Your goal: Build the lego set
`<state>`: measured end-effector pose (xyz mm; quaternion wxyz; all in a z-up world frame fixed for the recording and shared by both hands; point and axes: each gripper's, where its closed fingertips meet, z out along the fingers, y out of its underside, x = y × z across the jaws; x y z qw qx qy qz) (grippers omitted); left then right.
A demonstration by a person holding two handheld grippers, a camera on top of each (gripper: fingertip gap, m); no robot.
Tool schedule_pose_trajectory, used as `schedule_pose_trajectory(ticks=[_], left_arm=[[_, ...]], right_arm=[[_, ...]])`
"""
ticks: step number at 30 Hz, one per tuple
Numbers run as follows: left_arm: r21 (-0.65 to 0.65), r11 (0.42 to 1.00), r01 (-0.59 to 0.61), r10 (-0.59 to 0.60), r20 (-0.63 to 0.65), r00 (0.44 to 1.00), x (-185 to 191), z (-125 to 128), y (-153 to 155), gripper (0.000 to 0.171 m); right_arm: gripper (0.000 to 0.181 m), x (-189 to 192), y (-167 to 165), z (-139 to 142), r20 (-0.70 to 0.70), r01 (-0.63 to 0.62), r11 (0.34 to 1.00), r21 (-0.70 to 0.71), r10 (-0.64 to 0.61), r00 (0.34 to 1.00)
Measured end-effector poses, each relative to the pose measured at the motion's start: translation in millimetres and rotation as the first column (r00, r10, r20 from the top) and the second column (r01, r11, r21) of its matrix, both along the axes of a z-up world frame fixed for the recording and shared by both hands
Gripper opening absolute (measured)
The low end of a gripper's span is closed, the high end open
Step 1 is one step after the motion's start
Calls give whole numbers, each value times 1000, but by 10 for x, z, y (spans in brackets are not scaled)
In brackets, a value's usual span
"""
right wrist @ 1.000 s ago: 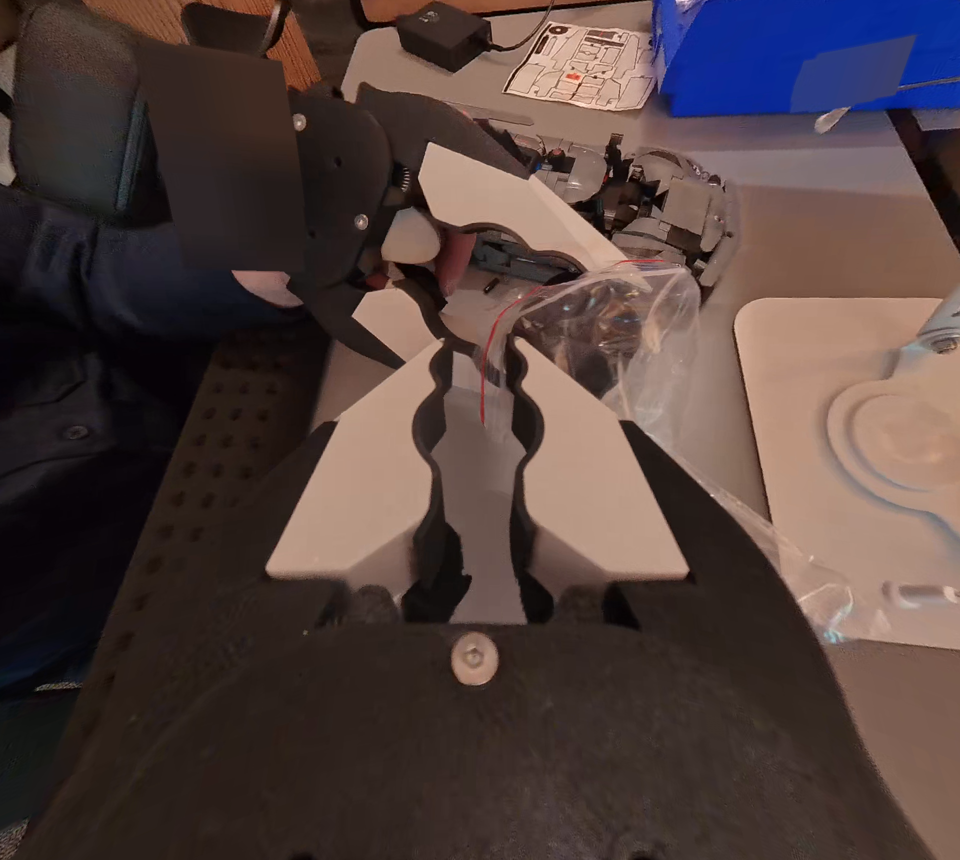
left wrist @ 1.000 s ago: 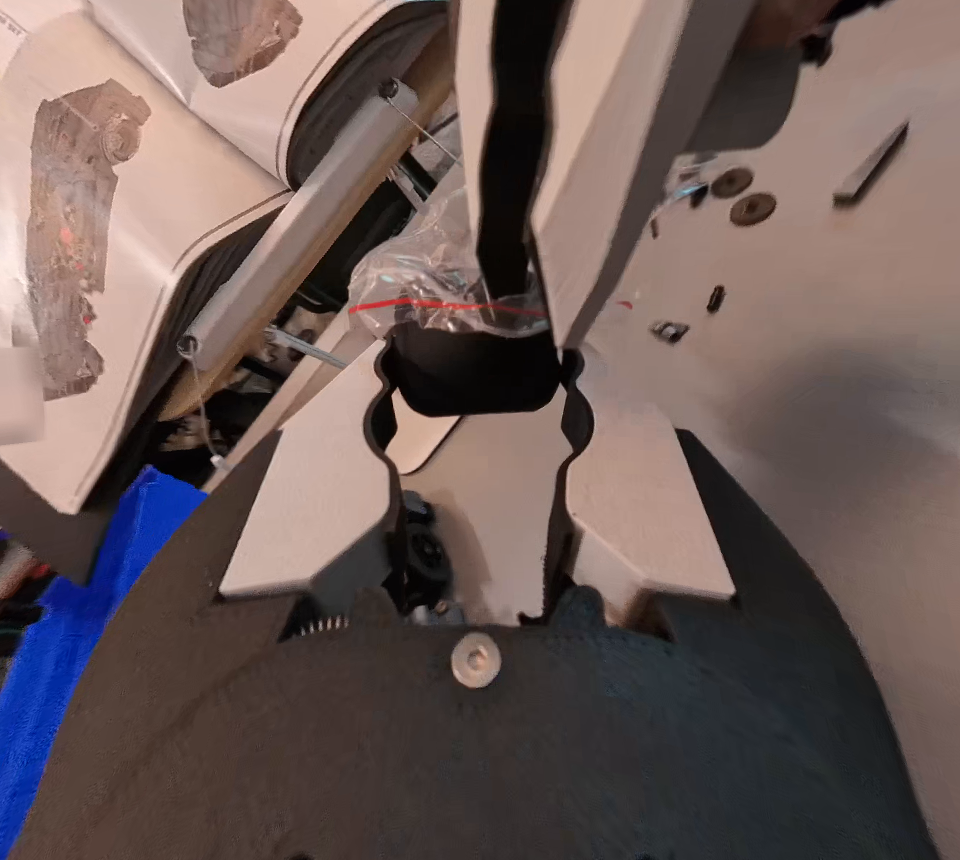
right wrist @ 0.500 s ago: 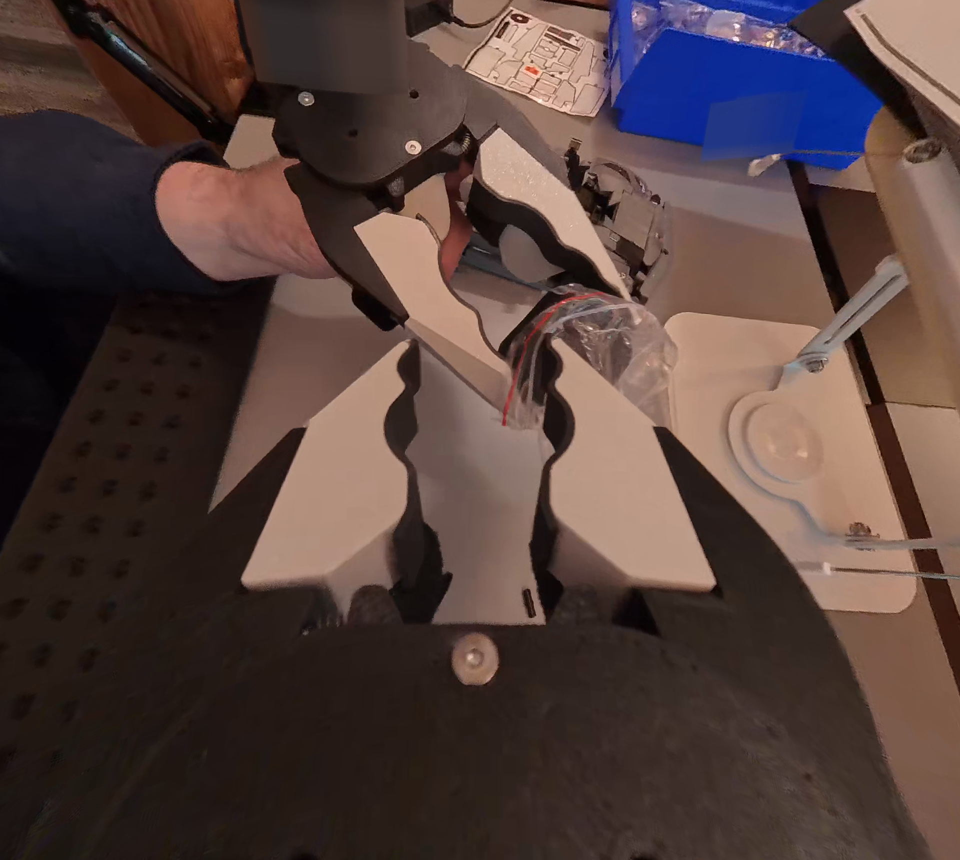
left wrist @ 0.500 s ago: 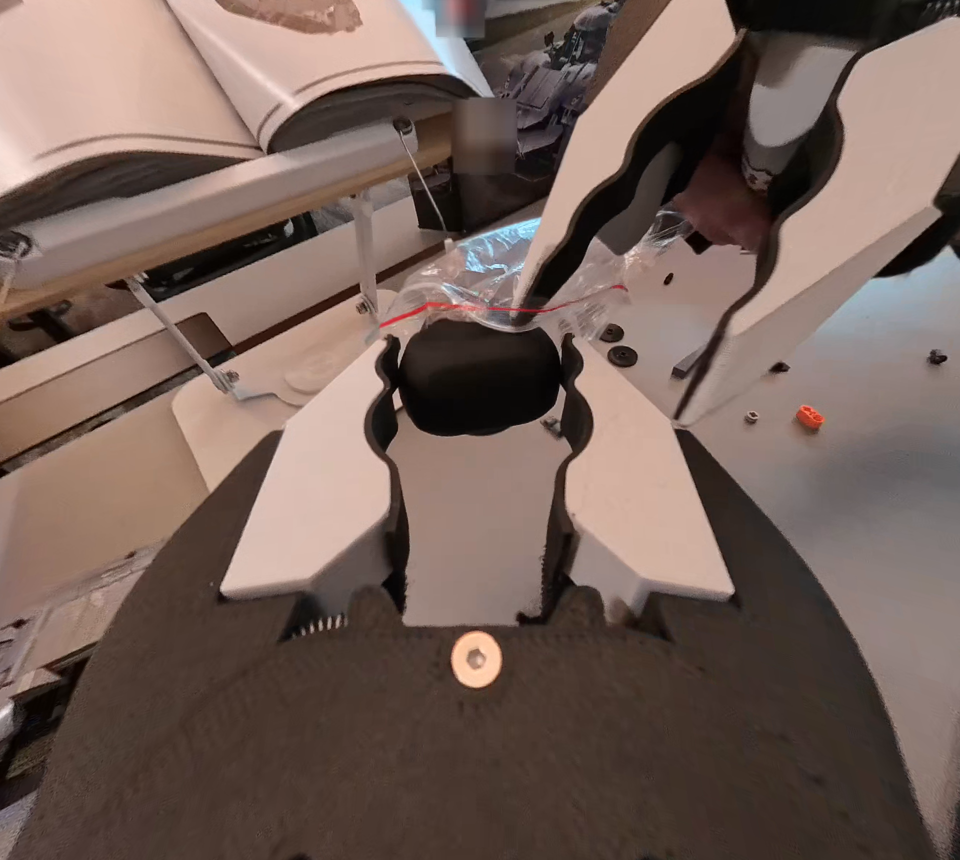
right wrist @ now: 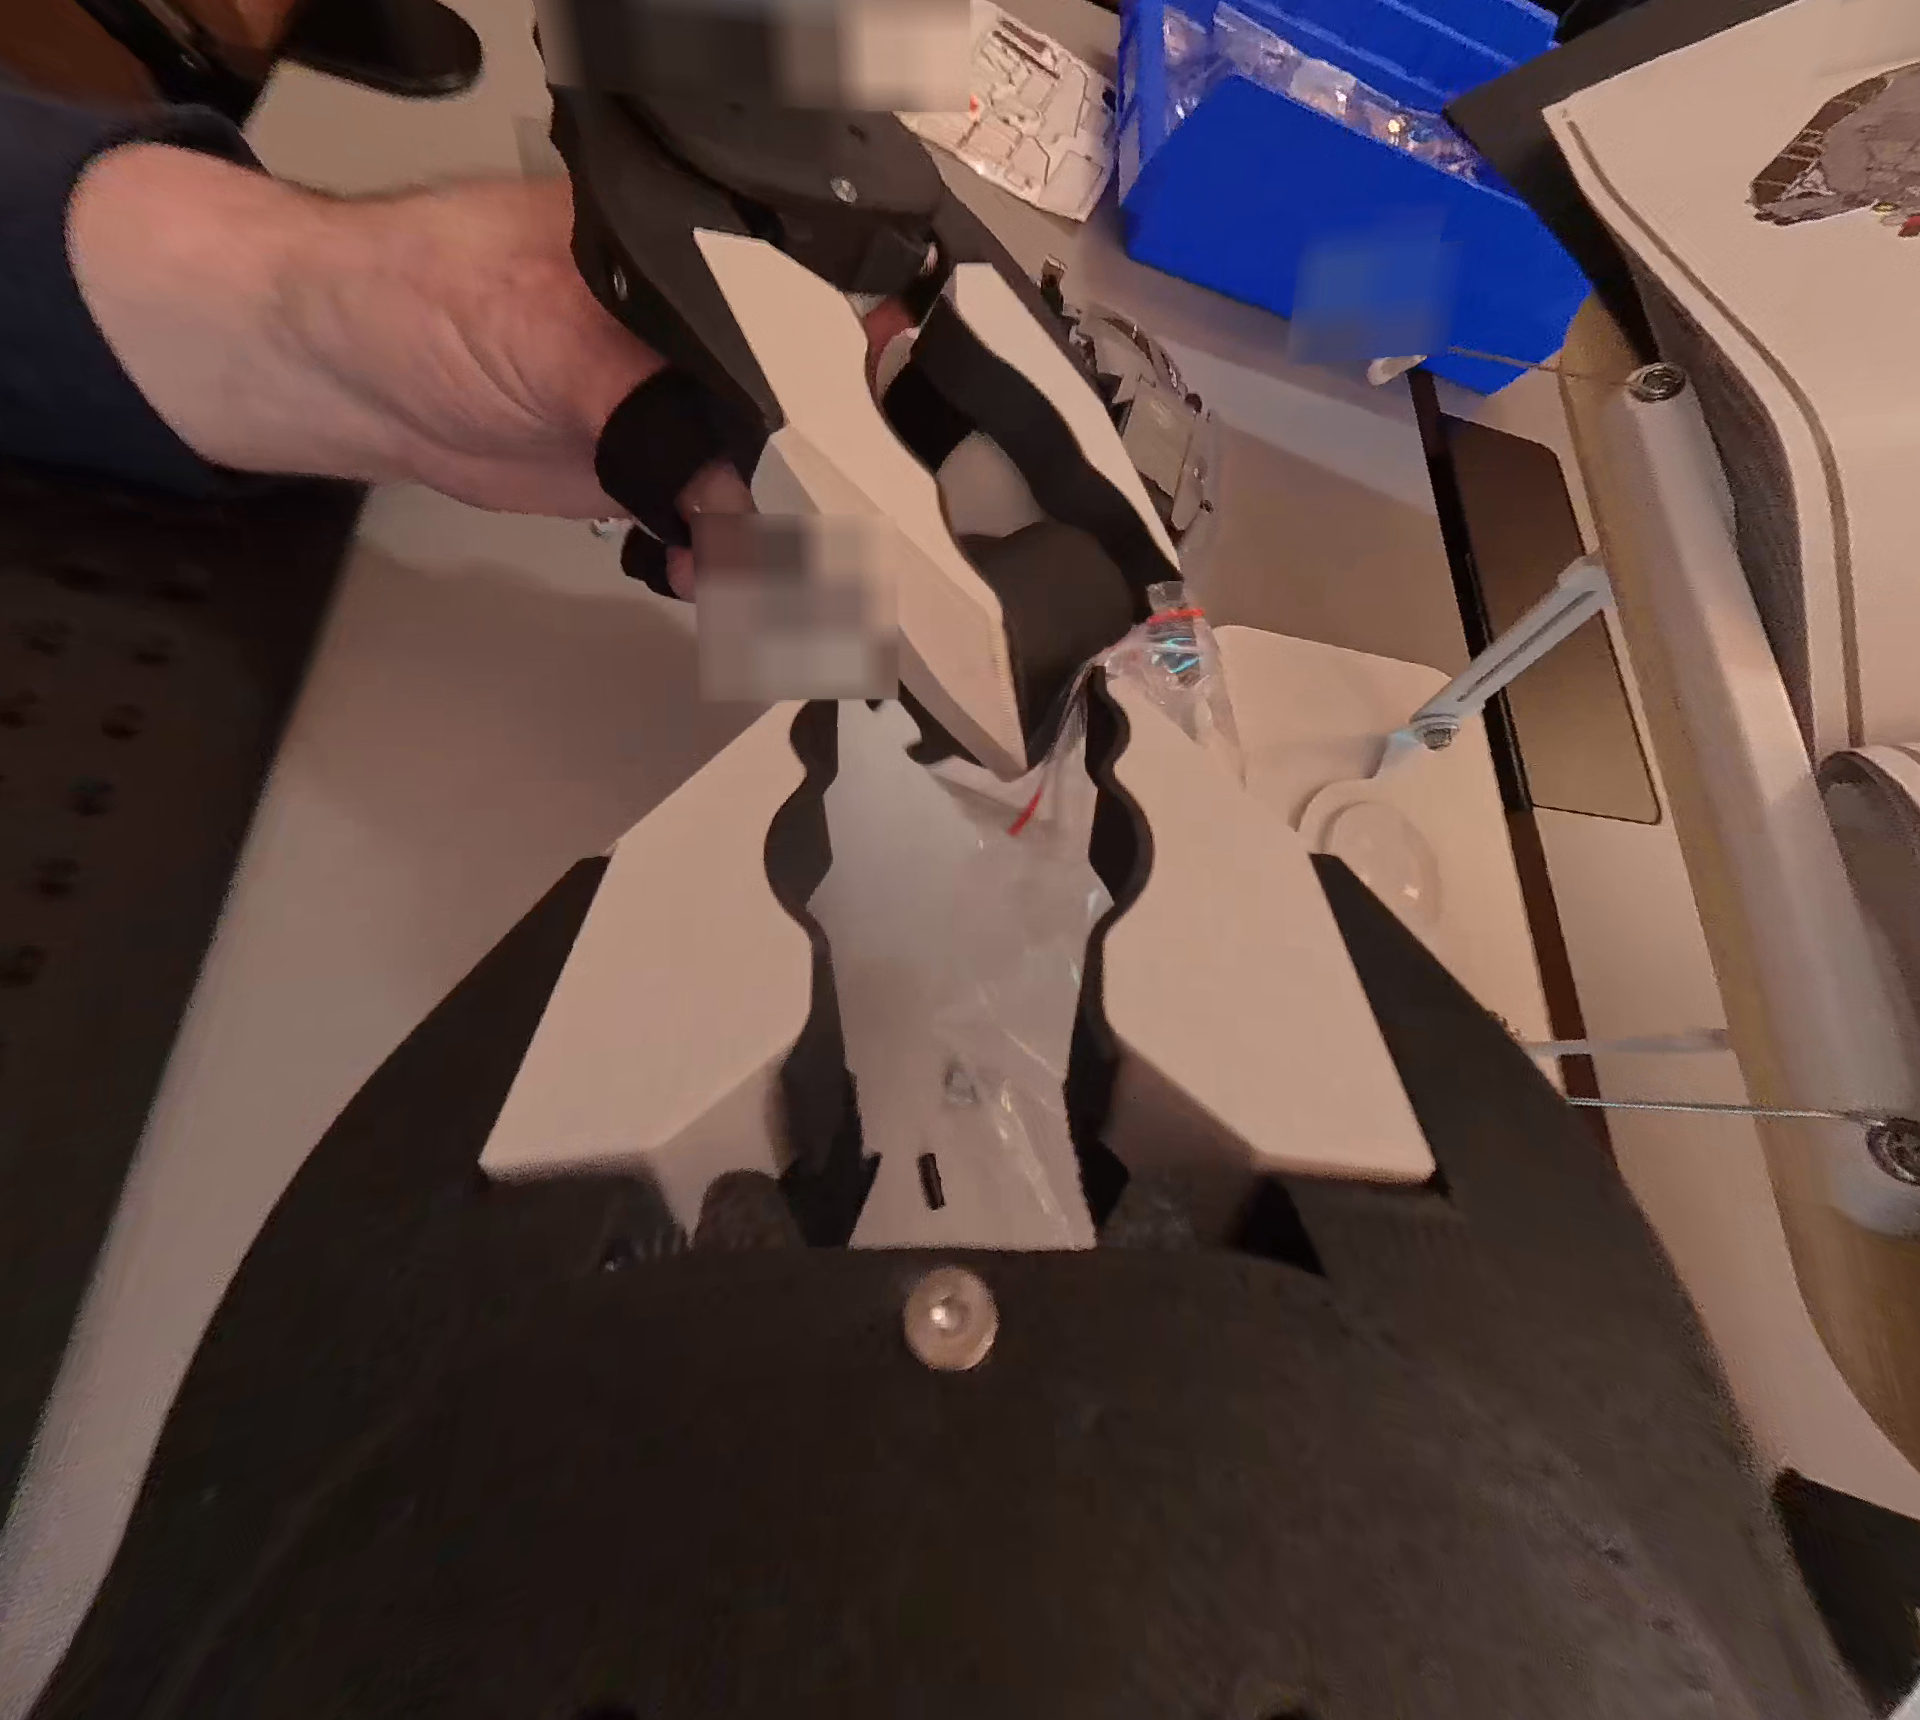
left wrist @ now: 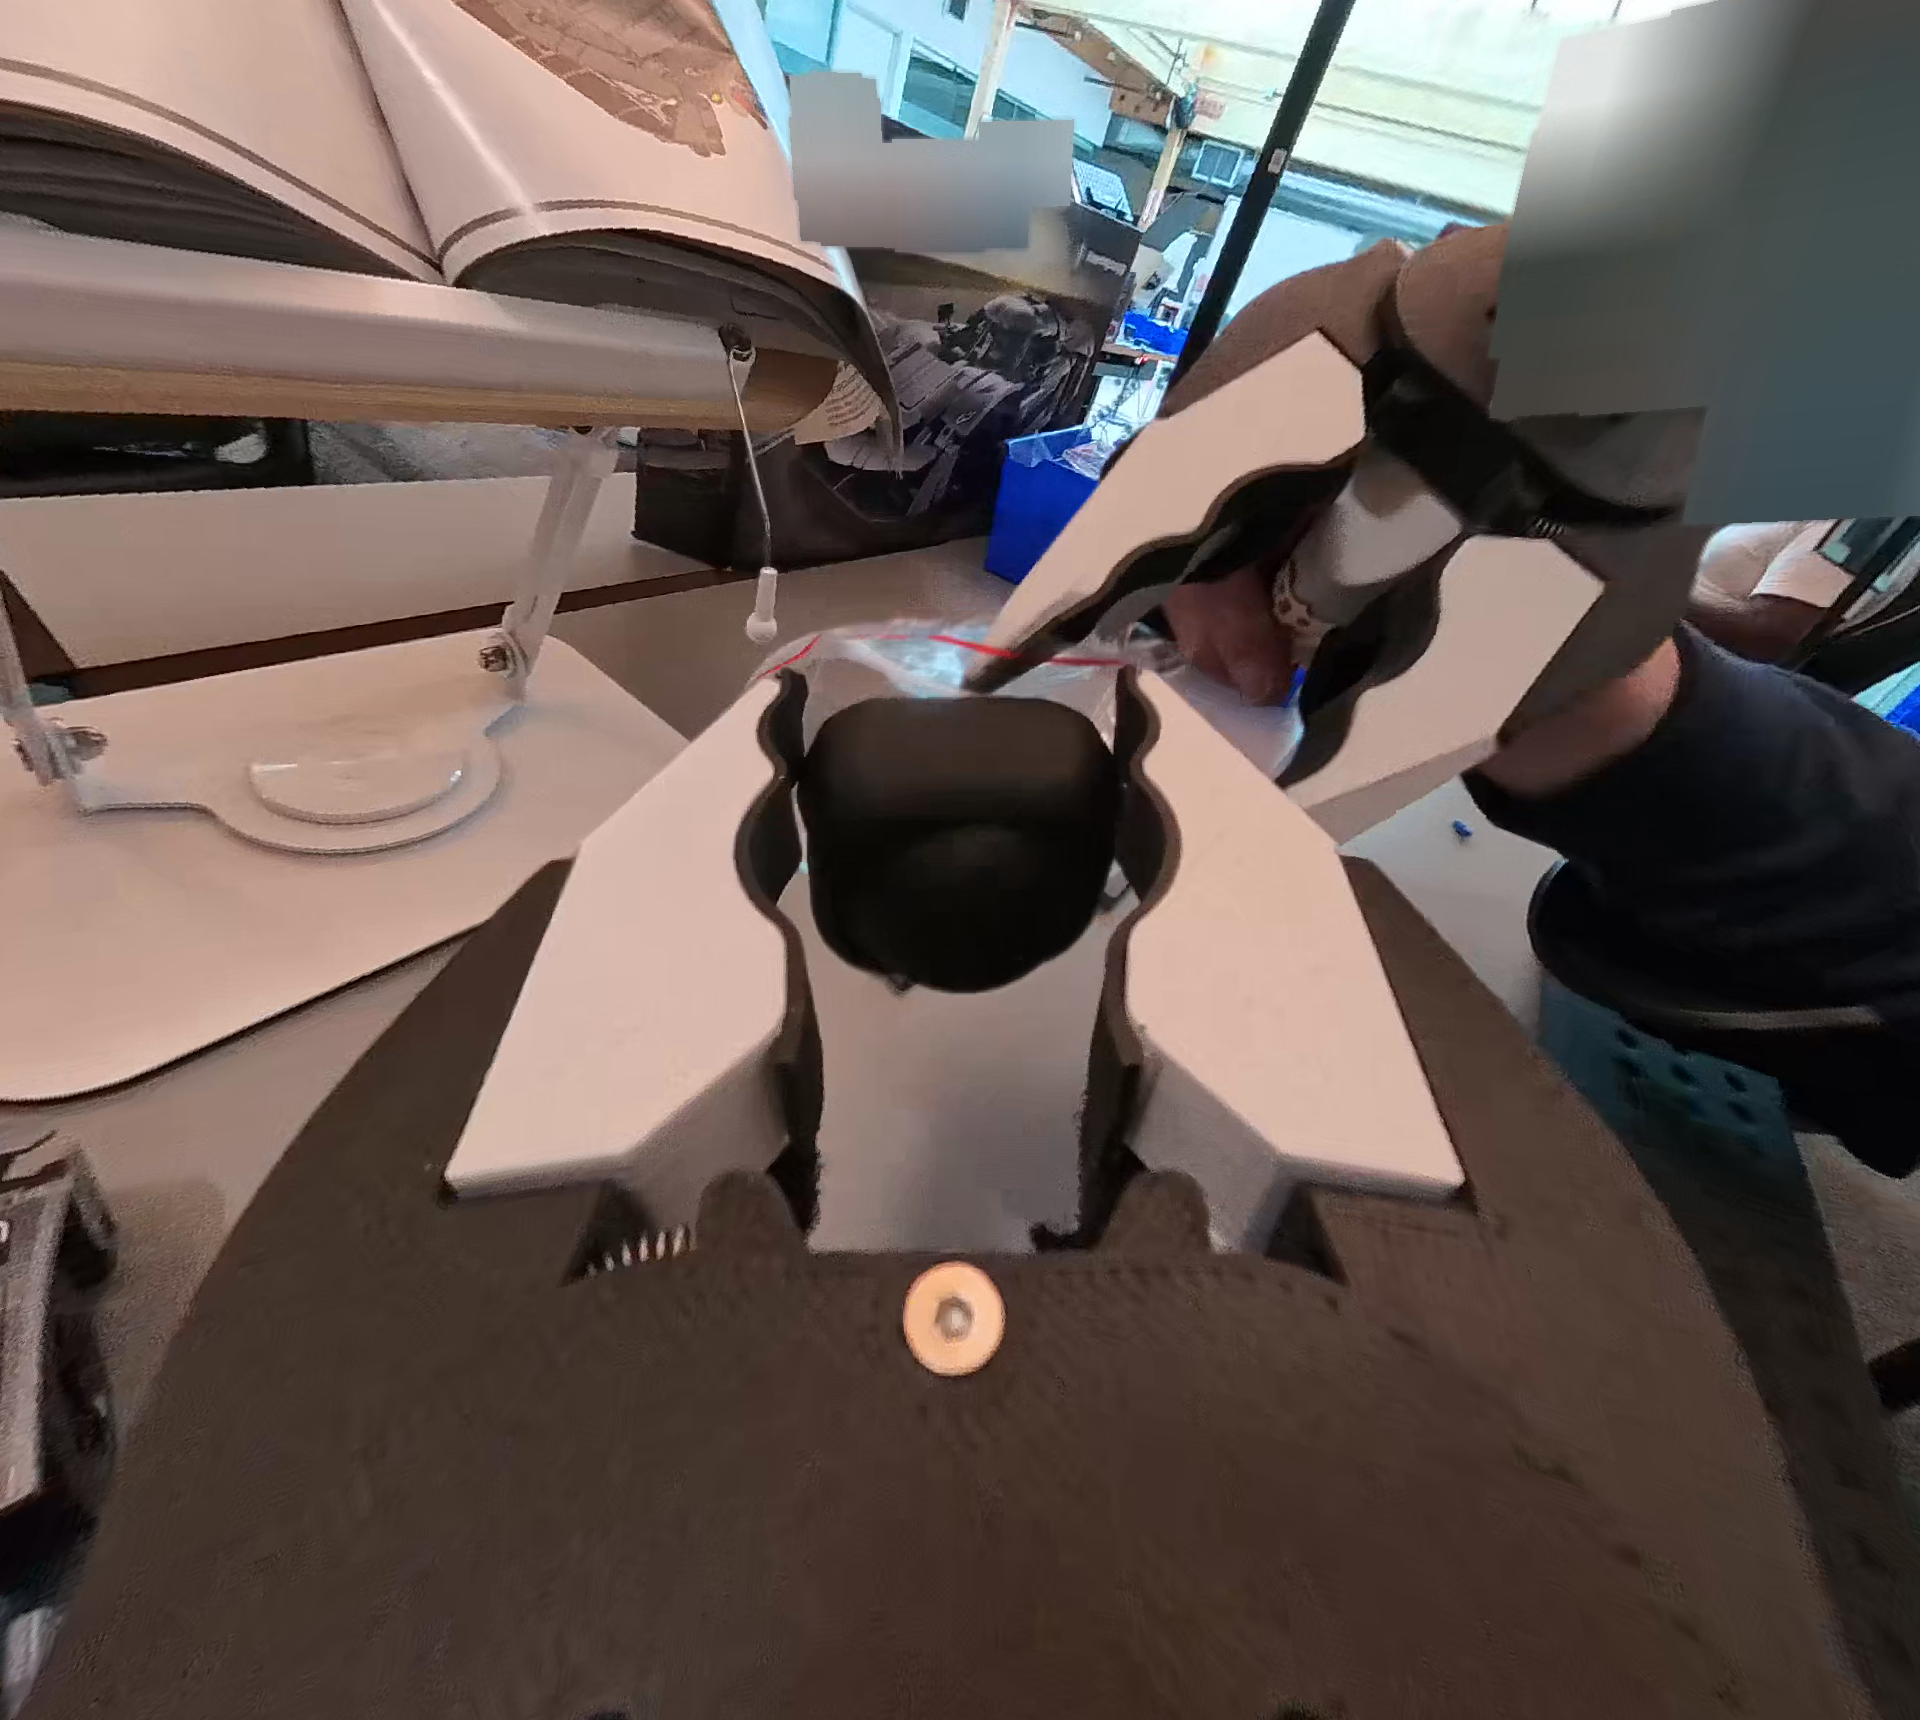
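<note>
My left gripper [left wrist: 951, 694] is shut on a rounded black piece [left wrist: 956, 849] that sits inside a clear plastic bag [left wrist: 935, 647] with a red strip at its mouth. My right gripper [left wrist: 1132, 740] is open at the right, and its upper fingertip touches the bag's mouth. In the right wrist view my right gripper [right wrist: 956, 714] is open and the bag [right wrist: 987, 922] hangs loose between its fingers with small parts in it. The left gripper [right wrist: 1086, 668] holds the black piece [right wrist: 1049, 600] just ahead, above the table.
An open instruction book [left wrist: 468, 60] rests on a stand with a white base [left wrist: 312, 787] beside the work spot. A blue bin [right wrist: 1330, 216] of bagged parts, a sticker sheet [right wrist: 1029, 122] and a partly built grey model [right wrist: 1153, 423] lie behind. A black perforated mat [right wrist: 104, 735] is left.
My left gripper has tilted upward with the black piece, from facing the table to facing the room. My right gripper has opened wider, and the bag now hangs between its fingers.
</note>
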<state>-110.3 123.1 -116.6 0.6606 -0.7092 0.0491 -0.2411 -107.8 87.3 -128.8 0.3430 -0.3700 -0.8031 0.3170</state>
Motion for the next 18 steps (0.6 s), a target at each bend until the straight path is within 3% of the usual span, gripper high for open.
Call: schedule_pose_trajectory(ticks=[2,3,4,6,11,18], left_arm=[[-14,1000,0,0,3,1000,2,-29,8,51],[-10,1000,14,-14,10,1000,16,-31,-6,28],[-2,1000,31,-31,23,999,30,-28,-14,19],[-45,998,53,-51,45,998,62,-104,-9,19],[-124,989,83,-79,36,996,85,-282,30,19],[-79,996,-30,12,-221,975,-14,-130,-156,38]], right_arm=[[41,-27,12,-62,2,14,999,29,-14,1000],[45,-43,24,-74,-2,27,999,33,-27,1000],[40,-62,60,-78,-8,51,998,35,-51,999],[19,-52,128,-143,32,71,997,27,-72,997],[16,-16,153,-292,116,65,997,-45,-60,991],[0,84,74,-222,127,-13,990,-141,31,991]])
